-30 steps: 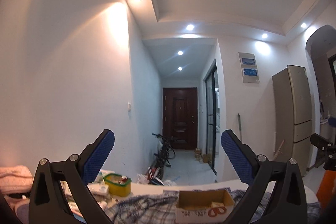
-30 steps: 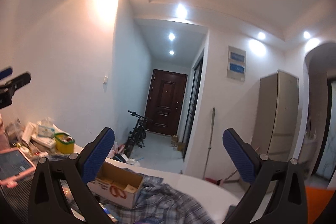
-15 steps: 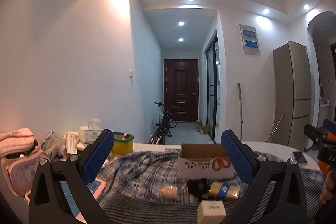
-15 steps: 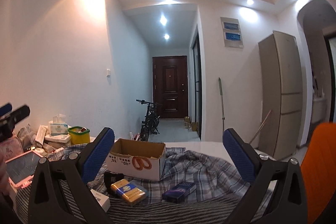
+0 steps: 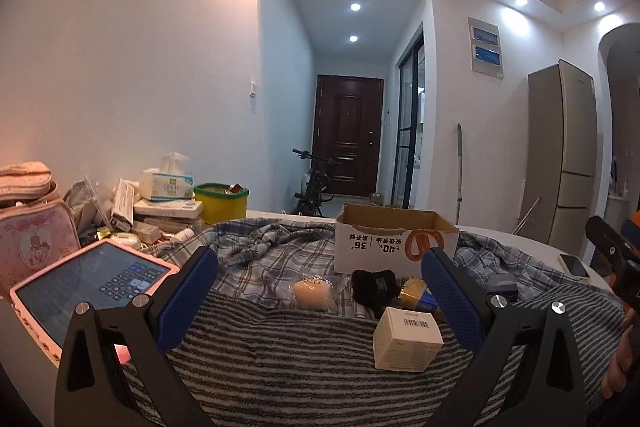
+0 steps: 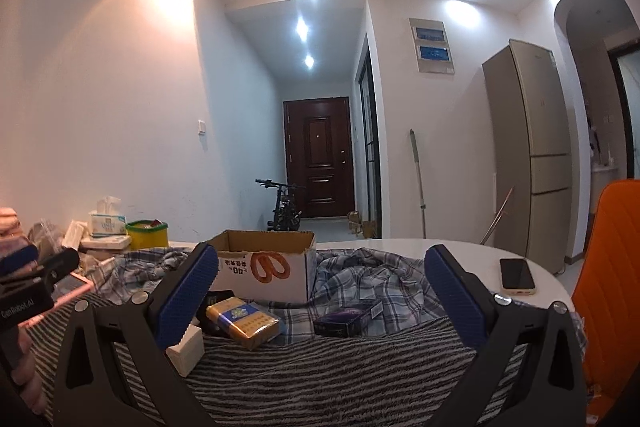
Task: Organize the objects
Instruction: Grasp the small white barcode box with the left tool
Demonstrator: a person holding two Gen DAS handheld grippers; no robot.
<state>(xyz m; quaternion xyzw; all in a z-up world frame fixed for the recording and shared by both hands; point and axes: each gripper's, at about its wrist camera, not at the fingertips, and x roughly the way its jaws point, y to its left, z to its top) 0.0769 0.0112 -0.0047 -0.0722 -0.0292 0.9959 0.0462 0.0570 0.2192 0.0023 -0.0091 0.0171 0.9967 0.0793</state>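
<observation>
Now both grippers hover low over the near edge of the desk [image 6: 460, 247], each with its blue fingers spread wide and nothing between them. Between and beyond the fingers of the left gripper [image 5: 320, 291] lie the loose things on a striped towel [image 5: 304, 359]: a small white box [image 5: 406, 339] sits nearest, just inside the right-hand finger [image 5: 450, 301], with a pale round soap [image 5: 313, 292] further back near the middle and a black bundle [image 5: 374, 287] just beside it, touching a gold pack [image 5: 416, 293] whose far end is hidden by that finger. Behind them all an open cardboard box [image 5: 384, 247] stands upright on a crumpled plaid shirt [image 5: 276, 247]. A pink tablet [image 5: 96, 283] lies off to the left, outside the fingers, near a yellow tub [image 5: 222, 203] and a tissue box [image 5: 166, 185]. From the right gripper [image 6: 322, 291] the gold pack [image 6: 244, 323] lies tilted just inside the left-hand finger [image 6: 186, 299], the white box [image 6: 186, 349] is partly hidden under that finger, and a dark blue pack [image 6: 348, 319] rests near the middle of the gap. The cardboard box [image 6: 264, 267] stands behind them, and a phone [image 6: 517, 277] lies well apart on the bare desk to the right.
</observation>
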